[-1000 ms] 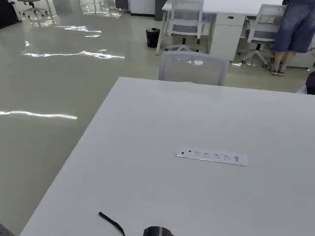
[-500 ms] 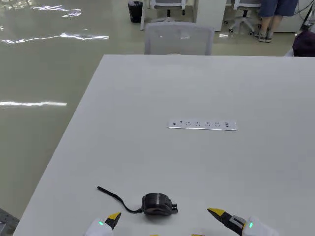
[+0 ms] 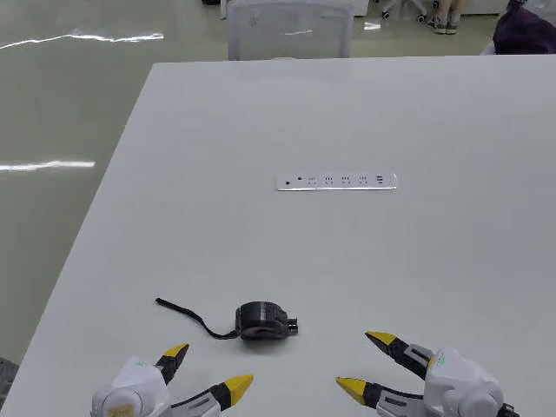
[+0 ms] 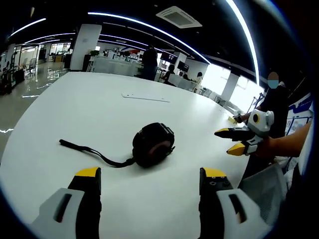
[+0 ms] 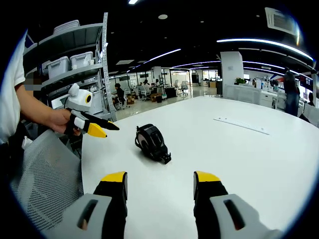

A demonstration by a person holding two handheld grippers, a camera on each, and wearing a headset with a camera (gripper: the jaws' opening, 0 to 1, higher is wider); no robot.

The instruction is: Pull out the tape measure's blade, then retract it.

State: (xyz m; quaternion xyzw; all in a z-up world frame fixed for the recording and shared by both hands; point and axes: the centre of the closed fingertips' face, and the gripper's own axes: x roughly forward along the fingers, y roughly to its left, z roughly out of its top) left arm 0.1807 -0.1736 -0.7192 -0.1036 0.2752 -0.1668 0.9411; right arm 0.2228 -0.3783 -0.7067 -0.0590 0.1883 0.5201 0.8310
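Observation:
A black tape measure lies on the white table near its front edge, blade in, with a black wrist strap trailing to the left. My left gripper is at the lower left, open, a short way in front of the tape measure. My right gripper is at the lower right, open, with nothing between its yellow-tipped fingers. The tape measure sits ahead and left of the right gripper. The left gripper points at it.
A white power strip is set flat in the middle of the table. A grey mesh chair stands at the far edge. The table's left edge drops to a shiny floor.
The head camera has tilted down, so the table and tape measure sit higher in the picture. Both grippers have come up into the head view on either side of the tape measure.

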